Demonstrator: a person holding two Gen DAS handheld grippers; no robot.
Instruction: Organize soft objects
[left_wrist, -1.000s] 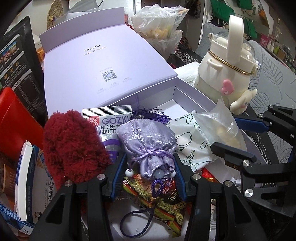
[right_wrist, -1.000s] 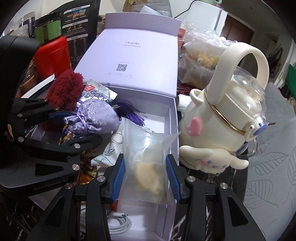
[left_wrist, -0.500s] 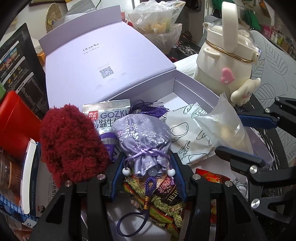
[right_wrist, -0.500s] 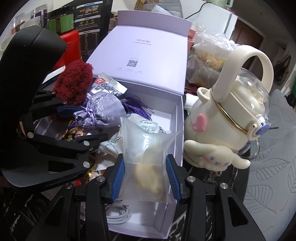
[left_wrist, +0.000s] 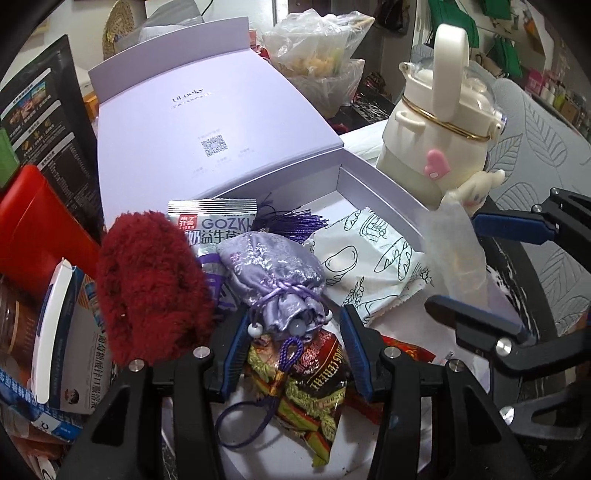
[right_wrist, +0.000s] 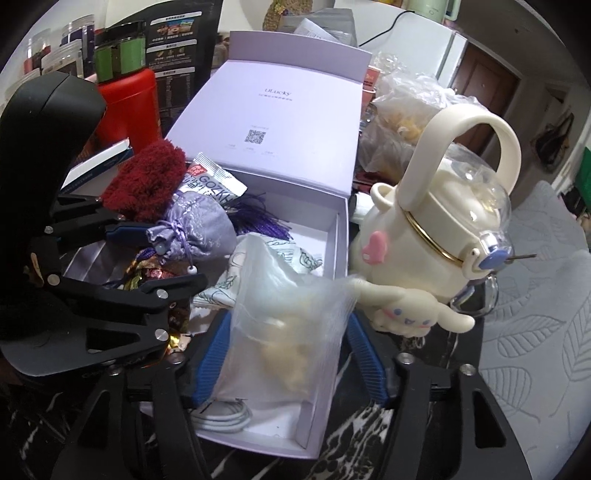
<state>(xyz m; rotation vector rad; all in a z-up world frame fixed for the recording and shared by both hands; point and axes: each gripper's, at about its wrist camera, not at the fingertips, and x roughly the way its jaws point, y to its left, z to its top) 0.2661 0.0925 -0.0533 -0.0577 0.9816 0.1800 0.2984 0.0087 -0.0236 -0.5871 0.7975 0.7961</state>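
My left gripper (left_wrist: 293, 350) is shut on the neck of a lilac satin drawstring pouch (left_wrist: 273, 273), held over the open lilac box (left_wrist: 373, 184). The pouch also shows in the right wrist view (right_wrist: 199, 230). My right gripper (right_wrist: 291, 354) is shut on a clear plastic bag (right_wrist: 288, 325) with a pale soft lump inside, held above the box's near right corner. That bag shows in the left wrist view (left_wrist: 458, 258). A dark red fluffy piece (left_wrist: 147, 288) lies at the box's left edge.
In the box lie a GOZKU sachet (left_wrist: 214, 225), a white printed packet (left_wrist: 373, 266), a cereal packet (left_wrist: 317, 384) and a white cable (right_wrist: 221, 417). A cream kettle-shaped bottle (right_wrist: 436, 236) stands right of the box. A red canister (right_wrist: 129, 99) and jars stand at the left.
Both grippers have drawn back and up a little, each keeping its hold; the pouch and the plastic bag sit higher over the box.
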